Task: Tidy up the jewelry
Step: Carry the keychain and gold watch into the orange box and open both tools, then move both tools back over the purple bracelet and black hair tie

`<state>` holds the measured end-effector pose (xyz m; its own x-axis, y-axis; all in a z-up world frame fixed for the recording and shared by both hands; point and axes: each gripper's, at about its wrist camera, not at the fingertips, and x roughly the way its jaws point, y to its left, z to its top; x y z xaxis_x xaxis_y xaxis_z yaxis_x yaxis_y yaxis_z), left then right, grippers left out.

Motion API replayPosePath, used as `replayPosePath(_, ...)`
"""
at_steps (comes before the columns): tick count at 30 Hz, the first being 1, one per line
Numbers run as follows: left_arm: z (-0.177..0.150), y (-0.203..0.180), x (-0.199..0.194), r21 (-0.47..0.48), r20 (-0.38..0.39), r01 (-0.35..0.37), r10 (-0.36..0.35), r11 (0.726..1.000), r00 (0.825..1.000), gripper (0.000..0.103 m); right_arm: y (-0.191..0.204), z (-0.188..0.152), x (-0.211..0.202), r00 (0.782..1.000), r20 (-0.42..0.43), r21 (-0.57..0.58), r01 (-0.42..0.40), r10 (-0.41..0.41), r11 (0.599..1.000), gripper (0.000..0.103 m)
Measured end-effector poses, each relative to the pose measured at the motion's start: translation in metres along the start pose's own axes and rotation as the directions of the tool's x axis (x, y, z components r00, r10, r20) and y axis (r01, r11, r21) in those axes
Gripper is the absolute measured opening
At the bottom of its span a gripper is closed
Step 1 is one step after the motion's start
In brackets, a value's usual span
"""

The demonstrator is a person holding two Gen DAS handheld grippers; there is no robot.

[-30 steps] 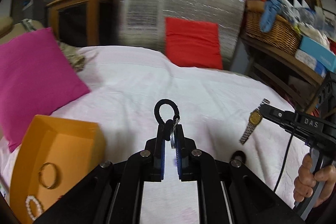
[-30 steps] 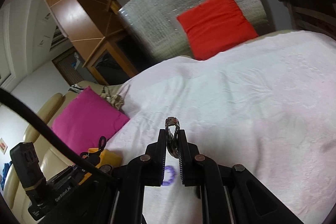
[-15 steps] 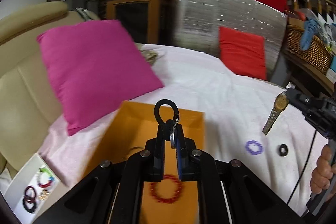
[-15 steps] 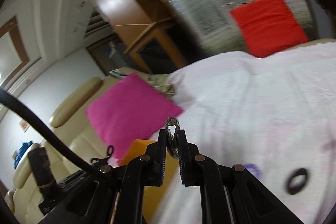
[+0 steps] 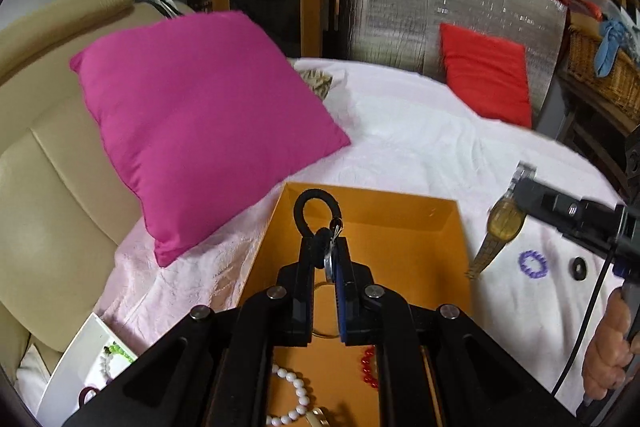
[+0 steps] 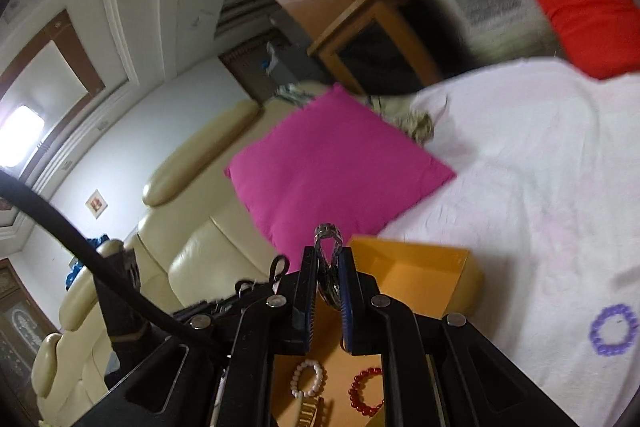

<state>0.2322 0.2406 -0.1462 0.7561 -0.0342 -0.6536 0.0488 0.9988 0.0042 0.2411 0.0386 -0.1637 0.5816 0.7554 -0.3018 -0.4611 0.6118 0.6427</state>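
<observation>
Both wrist views look down close; both show orange box.

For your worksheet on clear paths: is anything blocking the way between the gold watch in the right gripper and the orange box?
Nothing visible does. The gold watch hangs beside the open orange box, over bare sheet.

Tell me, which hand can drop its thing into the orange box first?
Probably the left. The left gripper, shut on the black loop, already sits over the orange box. The right gripper hangs its gold watch beside it.
</observation>
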Motion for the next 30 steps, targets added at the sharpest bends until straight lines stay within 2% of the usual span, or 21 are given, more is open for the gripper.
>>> replayPosePath(2,0.0,0.0,0.015,0.008,-0.031,0.0,0.0,1.0,1.0,0.009,-0.009,-0.007,0.018,0.998,-0.054,0.026,0.013,-0.012,1.0,0.012)
replayPosePath(8,-0.001,-0.008,0.059,0.04,-0.105,0.0,0.004,0.999,0.994,0.009,-0.03,-0.018,0.048,0.988,-0.146,0.066,0.051,-0.041,0.996,0.012)
replayPosePath(15,-0.006,-0.01,0.095,0.042,-0.185,-0.008,0.016,0.999,0.983,0.009,-0.04,-0.019,0.064,0.982,-0.175,0.055,0.087,-0.077,0.995,0.012)
replayPosePath(21,-0.007,-0.014,0.106,0.06,-0.226,-0.02,0.033,0.998,0.973,0.011,-0.047,-0.015,0.064,0.98,-0.165,0.075,0.127,-0.113,0.989,0.022)
replayPosePath(26,-0.004,-0.011,0.096,0.044,-0.202,-0.035,0.043,0.998,0.978,0.042,-0.05,-0.003,0.046,0.988,-0.101,0.095,0.128,-0.119,0.987,0.023)
replayPosePath(30,-0.001,-0.012,0.075,0.042,-0.162,-0.033,0.039,0.999,0.986,0.046,-0.054,0.004,0.028,0.989,-0.073,0.12,0.134,-0.126,0.984,0.023)
